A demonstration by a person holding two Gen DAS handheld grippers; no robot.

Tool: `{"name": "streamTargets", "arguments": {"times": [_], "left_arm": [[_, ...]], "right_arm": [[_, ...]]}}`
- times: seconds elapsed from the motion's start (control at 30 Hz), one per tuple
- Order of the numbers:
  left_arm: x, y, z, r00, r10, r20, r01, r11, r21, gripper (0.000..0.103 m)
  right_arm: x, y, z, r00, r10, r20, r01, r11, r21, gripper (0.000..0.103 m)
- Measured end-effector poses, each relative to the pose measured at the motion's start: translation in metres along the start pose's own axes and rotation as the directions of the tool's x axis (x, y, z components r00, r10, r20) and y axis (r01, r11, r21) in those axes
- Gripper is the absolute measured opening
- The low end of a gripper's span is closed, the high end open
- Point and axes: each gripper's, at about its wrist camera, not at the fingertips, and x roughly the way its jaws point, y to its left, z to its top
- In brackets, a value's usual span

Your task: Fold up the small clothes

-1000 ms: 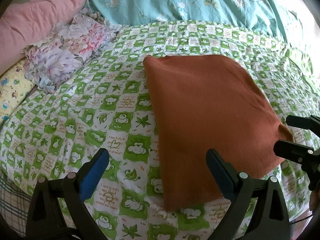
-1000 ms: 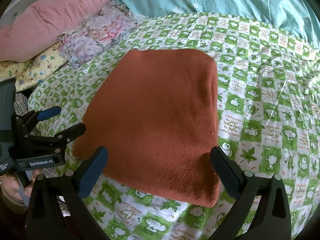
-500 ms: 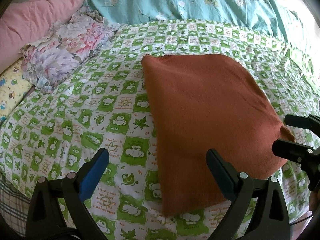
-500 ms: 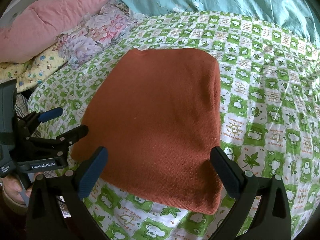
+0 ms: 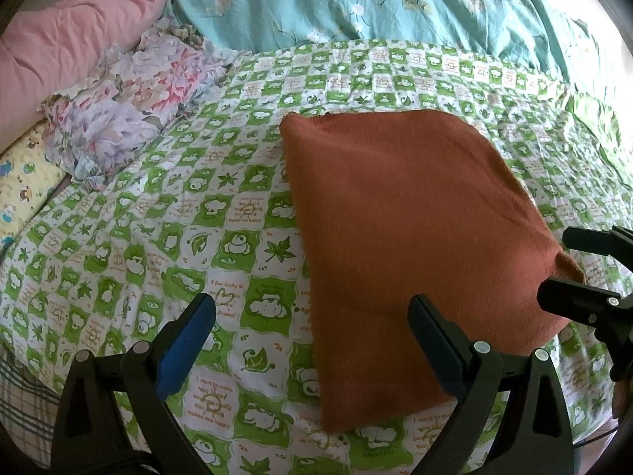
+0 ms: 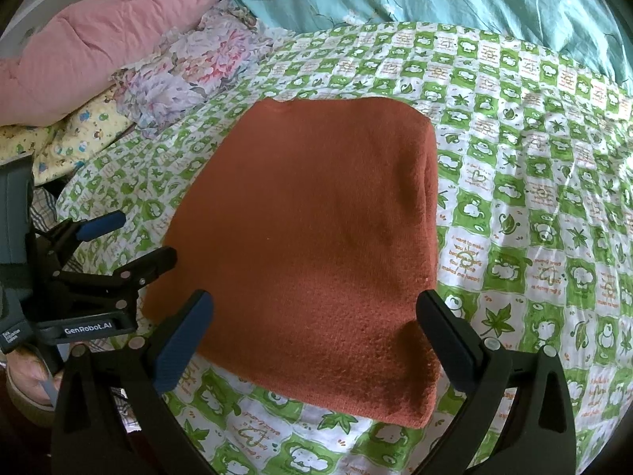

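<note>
Rust garment (image 6: 312, 237) matt knit; bedsheet (image 6: 534, 182) smooth printed cloth

In the right wrist view the rust-orange folded garment (image 6: 316, 233) sits slightly nearer and larger than before; the left gripper (image 6: 132, 233) at 9 o'clock rides slightly higher.

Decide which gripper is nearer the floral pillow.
Left. The left gripper is beside the orange cloth's left edge, toward the floral pillow; the right gripper is over the cloth's near edge.

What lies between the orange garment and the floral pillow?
Only bare green-checked bedsheet separates the orange garment from the floral pillow, clearest in the left wrist view.
</note>
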Motion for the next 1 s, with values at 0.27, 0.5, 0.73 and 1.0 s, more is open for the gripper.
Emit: {"name": "streamTargets", "arguments": {"times": [0.27,0.5,0.73,1.0], "left_arm": [[-0.0043,-0.0002,0.0011,1.000,-0.005,0.006,0.005,1.000,-0.006,0.098],[-0.0053,-0.0027,0.0011,1.000,-0.007,0.004,0.007,1.000,-0.004,0.098],[-0.0062,-0.0051,0.0003,1.000,-0.013,0.007,0.013,1.000,-0.002,0.098],[-0.0042,-0.0036,-0.0003,0.999,-0.032,-0.001,0.032,0.999,-0.009,0.098]], "right_arm": [[0.0001,0.0017,0.0006,1.000,0.001,0.004,-0.001,1.000,0.000,0.102],[0.0000,0.0006,-0.0005,1.000,0.003,0.004,-0.003,1.000,-0.001,0.102],[0.0000,0.0008,-0.0009,1.000,0.003,0.004,-0.003,1.000,0.000,0.102],[-0.0001,0.0029,-0.0001,1.000,0.005,0.007,-0.005,1.000,0.005,0.102]]}}
